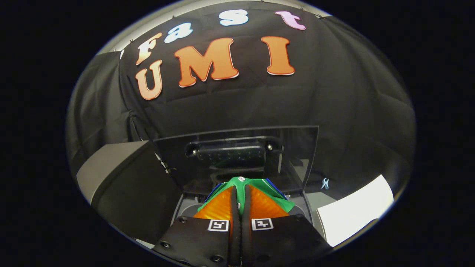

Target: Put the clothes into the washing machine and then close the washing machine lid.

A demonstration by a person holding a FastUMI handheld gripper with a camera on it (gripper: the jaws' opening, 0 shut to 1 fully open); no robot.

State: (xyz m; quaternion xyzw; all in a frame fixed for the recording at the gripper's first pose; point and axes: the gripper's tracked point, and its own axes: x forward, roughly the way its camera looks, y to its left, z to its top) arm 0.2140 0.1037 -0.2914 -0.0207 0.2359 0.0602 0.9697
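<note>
Between the two fingers of the claw [240, 200], a green piece of clothing with blue edging [243, 185] is being pinched, the fingers pressing nearly together on the fabric, which is bunching up at and just beyond their tips. Just ahead, the washing machine's dark glossy lid [237, 155] is standing raised, and the grey rim of the open tub [185, 207] is lying below the claw. A white flat sheet [356, 211] is lying off to the right
</note>
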